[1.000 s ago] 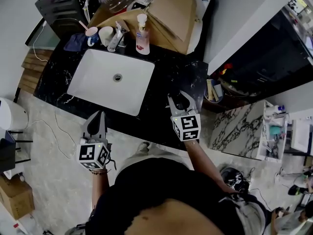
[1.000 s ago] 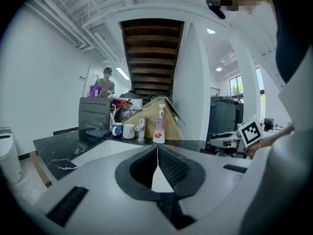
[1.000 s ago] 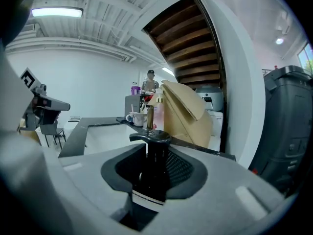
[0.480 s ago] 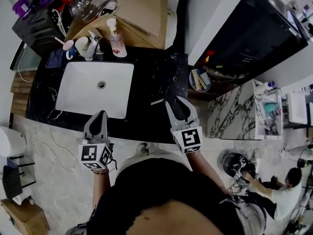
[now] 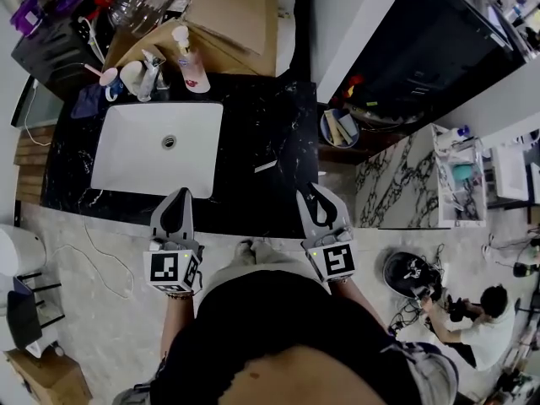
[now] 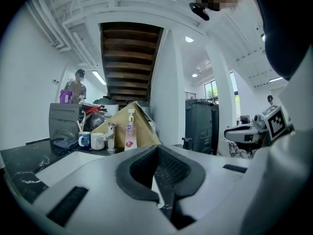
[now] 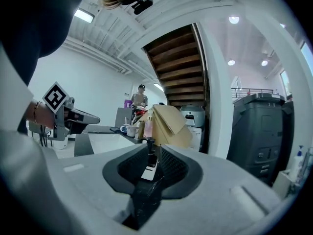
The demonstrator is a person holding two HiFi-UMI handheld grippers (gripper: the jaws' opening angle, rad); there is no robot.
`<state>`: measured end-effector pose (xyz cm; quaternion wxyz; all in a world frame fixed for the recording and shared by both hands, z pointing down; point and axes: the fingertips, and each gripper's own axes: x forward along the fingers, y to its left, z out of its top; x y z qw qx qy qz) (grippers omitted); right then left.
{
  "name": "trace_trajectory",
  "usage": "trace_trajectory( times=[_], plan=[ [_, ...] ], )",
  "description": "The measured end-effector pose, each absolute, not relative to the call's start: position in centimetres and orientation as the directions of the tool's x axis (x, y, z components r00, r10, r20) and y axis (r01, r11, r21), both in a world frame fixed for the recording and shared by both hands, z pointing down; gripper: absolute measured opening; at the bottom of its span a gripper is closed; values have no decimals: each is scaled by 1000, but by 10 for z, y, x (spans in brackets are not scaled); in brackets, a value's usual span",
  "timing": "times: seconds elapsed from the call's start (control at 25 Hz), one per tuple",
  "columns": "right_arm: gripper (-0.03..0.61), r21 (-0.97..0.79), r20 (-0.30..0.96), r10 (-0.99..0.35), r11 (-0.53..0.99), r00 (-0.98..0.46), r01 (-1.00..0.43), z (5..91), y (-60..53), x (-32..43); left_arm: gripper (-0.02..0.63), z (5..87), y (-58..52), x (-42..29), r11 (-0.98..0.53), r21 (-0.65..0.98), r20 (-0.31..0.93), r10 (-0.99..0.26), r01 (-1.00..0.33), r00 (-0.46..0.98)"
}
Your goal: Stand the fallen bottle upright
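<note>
A small dark bottle with a white label (image 5: 265,166) is on the black marble counter (image 5: 253,125), to the right of the sink. In the right gripper view the bottle (image 7: 148,172) shows through the jaw gap, standing upright with its dark cap on top, well beyond the pads. My right gripper (image 5: 309,191) hangs at the counter's front edge, drawn back from the bottle. Its jaws are closing to a narrow gap with nothing between them (image 7: 154,148). Further left, my left gripper (image 5: 175,194) is held in front of the sink, its tips together and empty (image 6: 157,148).
A white sink (image 5: 118,154) fills the counter's left half. Behind it are a faucet (image 5: 150,70), cups (image 5: 110,78), a pump soap bottle (image 5: 180,57) and folded cardboard (image 5: 232,7). A basket (image 5: 340,129) lies past the counter's right end. A person (image 5: 481,327) crouches at lower right.
Both grippers have drawn back from the counter toward my body. The right one has come away from the bottle, which it covered a second ago. The left drifted slightly right.
</note>
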<state>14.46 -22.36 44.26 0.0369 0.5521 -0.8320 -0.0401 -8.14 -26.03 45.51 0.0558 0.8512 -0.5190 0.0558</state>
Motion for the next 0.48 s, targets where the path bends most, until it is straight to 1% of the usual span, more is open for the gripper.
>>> trace_trajectory(
  times=[0.2,0.32,0.48],
  plan=[
    [26,110,31,-924,382,-381,-918,451,-215,146,5,458,-250,-86,-443,63,155,-881,-894,447],
    [12,111,36,-923,385,-384,-916,452,-214,146,5,463,-245,-92,-436,65,174,-881,-897,441],
    [6,88,59,-929,370,-366,-925,457,-212,151,5,464,-242,-99,-409,114,176,-889,-906,423]
  ],
)
